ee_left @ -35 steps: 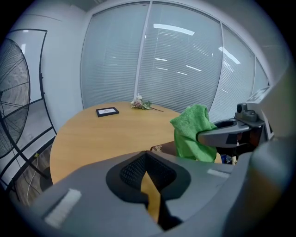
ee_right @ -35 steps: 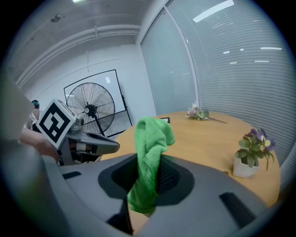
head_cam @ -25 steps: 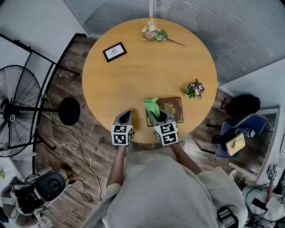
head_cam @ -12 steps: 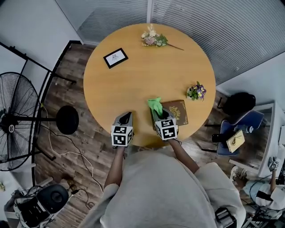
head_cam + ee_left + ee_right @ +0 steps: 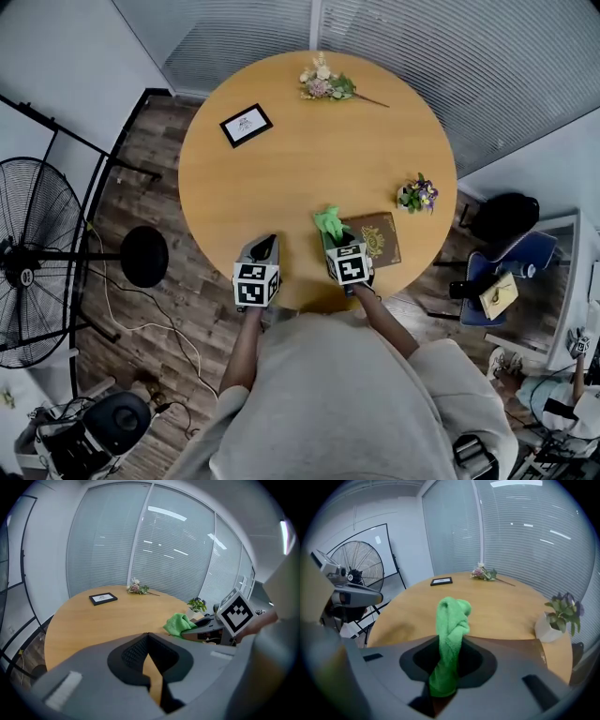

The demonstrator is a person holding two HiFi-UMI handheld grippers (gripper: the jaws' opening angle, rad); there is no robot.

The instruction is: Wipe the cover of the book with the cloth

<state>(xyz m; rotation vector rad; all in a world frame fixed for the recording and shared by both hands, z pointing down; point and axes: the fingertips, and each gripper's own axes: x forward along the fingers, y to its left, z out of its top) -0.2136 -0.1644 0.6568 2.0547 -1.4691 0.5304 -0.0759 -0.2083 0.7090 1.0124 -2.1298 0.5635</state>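
Right gripper (image 5: 336,242) pinches the cloth (image 5: 328,223) at the book's (image 5: 378,240) edge, poised for wiping; left gripper (image 5: 263,249) sits idle, jaws together, empty.

- table (image 5: 281,178): wood-look top, smooth, light satin sheen.
- cloth (image 5: 451,616): green, fuzzy pile, matt, soft rolled folds.
- book (image 5: 382,242): brown cover, dull finish, gold-tone ornament printed on it.
- right tongs (image 5: 449,644), left tongs (image 5: 149,635): grey plastic shells, smooth, matt.
- pad (image 5: 135,652) inside left tongs: black, finely ribbed.
- marker cube (image 5: 255,284): black-and-white print, matt.
- pot (image 5: 546,627) on table: white, smooth.
- floor (image 5: 159,309) beside table: dark wood planks, grain visible.
- fan (image 5: 28,253) beside table: black wire grille, looks like metal.
- person's top (image 5: 347,403): grey cloth, matt.
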